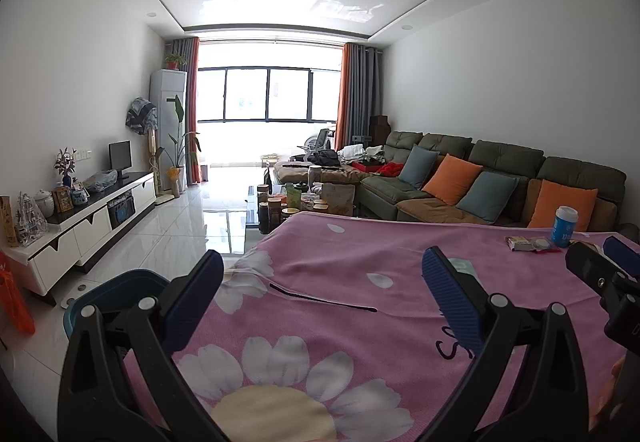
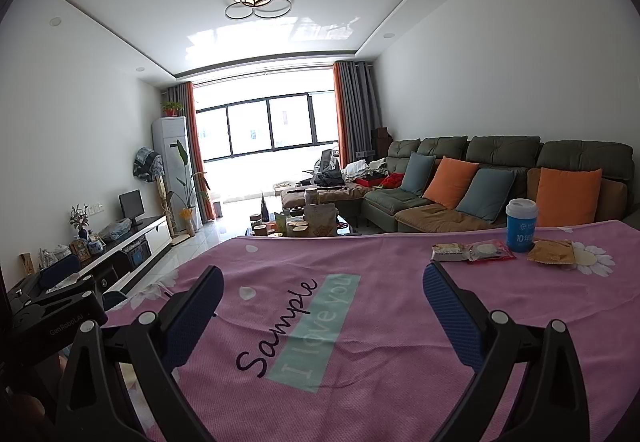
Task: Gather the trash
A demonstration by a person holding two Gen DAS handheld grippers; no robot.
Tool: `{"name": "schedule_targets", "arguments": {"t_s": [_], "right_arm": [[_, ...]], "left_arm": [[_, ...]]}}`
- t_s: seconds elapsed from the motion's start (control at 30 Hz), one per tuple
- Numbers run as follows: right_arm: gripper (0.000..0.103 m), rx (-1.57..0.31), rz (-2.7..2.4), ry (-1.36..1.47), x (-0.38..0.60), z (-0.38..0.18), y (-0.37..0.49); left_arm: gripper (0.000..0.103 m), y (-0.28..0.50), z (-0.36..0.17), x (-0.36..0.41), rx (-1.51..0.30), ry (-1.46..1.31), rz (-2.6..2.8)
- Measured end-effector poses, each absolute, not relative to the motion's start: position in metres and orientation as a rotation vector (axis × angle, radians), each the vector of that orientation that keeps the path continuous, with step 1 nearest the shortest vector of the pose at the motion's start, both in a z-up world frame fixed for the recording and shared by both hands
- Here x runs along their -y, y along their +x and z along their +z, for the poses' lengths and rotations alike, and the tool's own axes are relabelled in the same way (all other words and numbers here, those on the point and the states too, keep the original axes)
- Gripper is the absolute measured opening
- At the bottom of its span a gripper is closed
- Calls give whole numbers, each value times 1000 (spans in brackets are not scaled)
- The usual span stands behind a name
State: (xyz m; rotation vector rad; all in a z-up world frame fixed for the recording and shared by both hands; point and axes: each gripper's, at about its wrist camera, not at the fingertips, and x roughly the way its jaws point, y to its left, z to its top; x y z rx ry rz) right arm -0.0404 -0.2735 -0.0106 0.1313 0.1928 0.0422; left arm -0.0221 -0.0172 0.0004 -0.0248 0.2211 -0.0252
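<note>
Trash lies at the far right of a table under a pink flowered cloth (image 2: 360, 254): a grey-white snack packet (image 2: 449, 252), a red-edged clear wrapper (image 2: 491, 251), a brown wrapper (image 2: 551, 252) and a blue paper cup with a white lid (image 2: 521, 225). In the left wrist view the cup (image 1: 564, 226) and the wrappers (image 1: 528, 243) show far right. My left gripper (image 1: 320, 278) hovers open over the cloth's left part, holding nothing. My right gripper (image 2: 322, 292) is open and empty above the "Sample" print, well short of the trash. A dark blue bin (image 1: 116, 292) stands on the floor left of the table.
A green sofa with orange and blue cushions (image 2: 480, 178) runs behind the table on the right. A cluttered glass coffee table (image 1: 296, 202) stands just past the table's far edge. A white TV cabinet (image 1: 88, 226) lines the left wall, with bare tiled floor (image 1: 168, 234) between.
</note>
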Motion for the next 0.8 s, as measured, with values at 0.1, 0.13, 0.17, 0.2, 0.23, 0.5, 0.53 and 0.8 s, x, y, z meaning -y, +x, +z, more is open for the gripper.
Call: {"name": "schedule_targets", "arguments": {"t_s": [0.1, 0.13, 0.17, 0.2, 0.23, 0.5, 0.53, 0.8], "right_arm": [[96, -193, 42, 131, 274, -10, -41], [96, -193, 43, 132, 274, -10, -41], [96, -192, 43, 132, 274, -10, -41], [96, -192, 43, 132, 274, -10, -41], [96, -193, 42, 132, 274, -10, -41], [96, -191, 43, 132, 274, -10, -41], [96, -193, 43, 132, 274, -10, -41], [96, -191, 42, 133, 274, -10, -41]], "left_arm": [[98, -21, 1, 18, -220, -26, -24], [98, -21, 1, 18, -219, -27, -24], [98, -22, 1, 18, -219, -25, -22], [98, -21, 1, 19, -219, -25, -22], [98, -21, 2, 19, -219, -26, -22], [98, -21, 1, 19, -218, -25, -18], [98, -20, 2, 19, -218, -26, -16], [98, -19, 2, 21, -217, -25, -15]]}}
